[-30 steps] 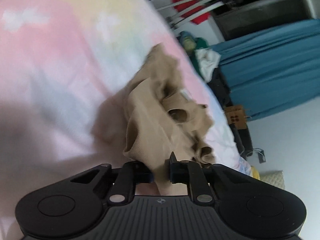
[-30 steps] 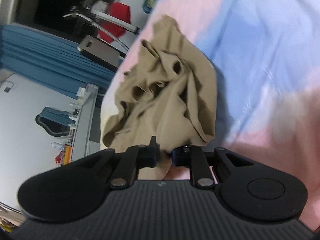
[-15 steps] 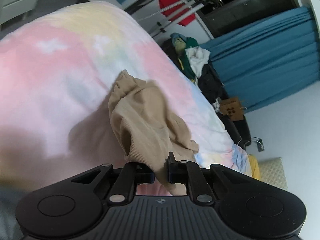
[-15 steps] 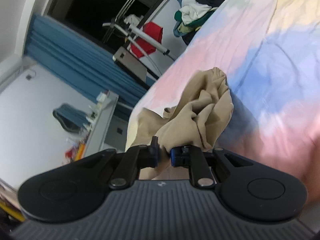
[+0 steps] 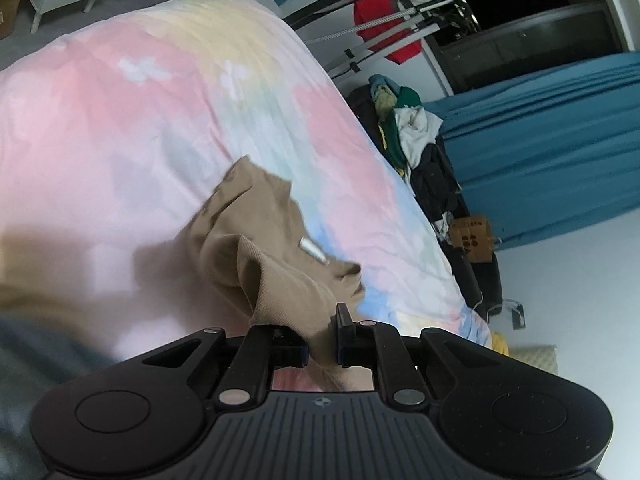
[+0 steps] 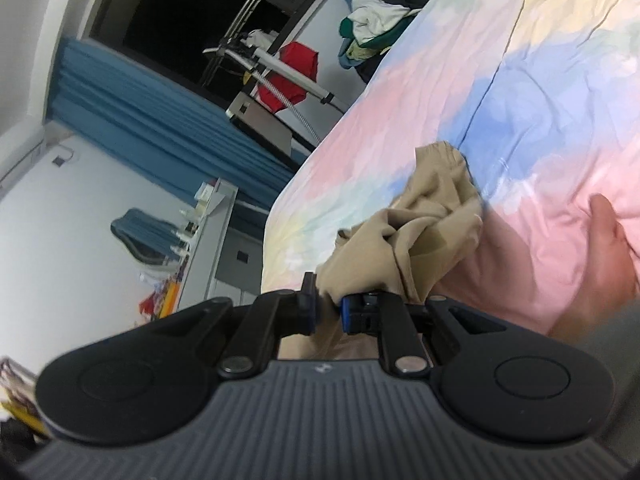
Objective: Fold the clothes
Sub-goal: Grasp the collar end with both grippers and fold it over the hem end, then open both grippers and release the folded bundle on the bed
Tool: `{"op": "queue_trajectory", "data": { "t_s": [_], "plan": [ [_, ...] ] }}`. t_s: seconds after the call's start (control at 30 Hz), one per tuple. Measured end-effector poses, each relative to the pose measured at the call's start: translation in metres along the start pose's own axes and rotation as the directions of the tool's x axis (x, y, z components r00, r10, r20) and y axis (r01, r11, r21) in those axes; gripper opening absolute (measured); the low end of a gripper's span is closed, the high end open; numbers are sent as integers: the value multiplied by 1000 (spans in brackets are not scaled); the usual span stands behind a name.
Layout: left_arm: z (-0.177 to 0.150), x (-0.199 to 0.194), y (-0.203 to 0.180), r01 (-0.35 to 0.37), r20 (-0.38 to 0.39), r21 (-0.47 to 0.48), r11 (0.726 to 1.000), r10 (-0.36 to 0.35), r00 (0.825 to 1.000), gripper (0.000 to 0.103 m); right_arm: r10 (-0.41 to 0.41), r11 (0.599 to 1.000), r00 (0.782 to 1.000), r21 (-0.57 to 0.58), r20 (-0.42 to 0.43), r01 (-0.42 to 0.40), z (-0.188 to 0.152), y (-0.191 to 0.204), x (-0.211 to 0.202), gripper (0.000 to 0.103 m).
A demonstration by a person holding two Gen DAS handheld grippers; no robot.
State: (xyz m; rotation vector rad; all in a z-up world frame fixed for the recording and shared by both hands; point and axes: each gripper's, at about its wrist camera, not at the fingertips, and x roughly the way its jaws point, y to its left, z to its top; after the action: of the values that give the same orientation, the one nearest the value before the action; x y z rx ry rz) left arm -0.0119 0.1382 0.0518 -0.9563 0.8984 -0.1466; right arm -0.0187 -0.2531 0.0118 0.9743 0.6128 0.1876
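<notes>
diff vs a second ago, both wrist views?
Both grippers went up, lifting the tan garment off the pastel bedspread. It was a crumpled heap filling the view; now it hangs stretched with only its far end near the bed, and more of the room shows. Unchanged: left gripper and right gripper stay shut on the garment.

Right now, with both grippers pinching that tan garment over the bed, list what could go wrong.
1. The tan garment hangs bunched and twisted between the left gripper and the right gripper, so it may land creased rather than flat.
2. Each gripper pinches only a small bit of edge; a shake could pull the cloth free.
3. The garment's far end trails on the pastel duvet and could drag or fold under when laid down.
</notes>
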Motion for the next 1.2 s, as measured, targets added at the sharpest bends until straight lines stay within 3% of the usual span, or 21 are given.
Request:
{"op": "queue_trajectory", "data": {
  "t_s": [0.3, 0.63, 0.73, 0.9, 0.97, 1.03, 1.1, 1.13, 1.17, 1.2],
  "plan": [
    [71, 98, -27, -77, -35, -12, 997, 76, 996, 15, -69, 989, 997, 129, -19, 71, 59, -10, 82, 16],
    [117, 232, 0, -164, -99, 59, 985, 169, 981, 15, -177, 970, 982, 159, -62, 185, 93, -75, 203, 16],
    [124, 258, 10, -175, -118, 78, 982, 183, 976, 15, -189, 964, 979, 176, -81, 201, 93, -98, 226, 16],
    [126, 265, 10, -157, -116, 123, 980, 172, 978, 17, -177, 971, 980, 144, -96, 189, 93, -102, 231, 18],
    [122, 261, 7, -140, -100, 159, 977, 157, 983, 22, -153, 979, 983, 123, -98, 165, 93, -99, 227, 20],
    [117, 255, 3, -114, -84, 201, 973, 133, 987, 47, -101, 989, 990, 103, -95, 111, 92, -95, 220, 43],
    [111, 252, -6, -81, -72, 292, 953, 107, 992, 65, -44, 996, 995, 68, -85, 50, 91, -87, 213, 63],
    [107, 248, -13, -84, -40, 357, 930, 105, 994, 68, -23, 999, 997, 38, -77, 26, 90, -81, 209, 70],
    [102, 244, -19, -102, 7, 421, 901, 109, 994, 72, -2, 1000, 998, 7, -70, 3, 89, -76, 205, 70],
    [96, 241, -24, -130, 57, 489, 863, 117, 991, 83, -6, 999, 998, -38, -60, 4, 88, -71, 203, 70]
  ]
}}
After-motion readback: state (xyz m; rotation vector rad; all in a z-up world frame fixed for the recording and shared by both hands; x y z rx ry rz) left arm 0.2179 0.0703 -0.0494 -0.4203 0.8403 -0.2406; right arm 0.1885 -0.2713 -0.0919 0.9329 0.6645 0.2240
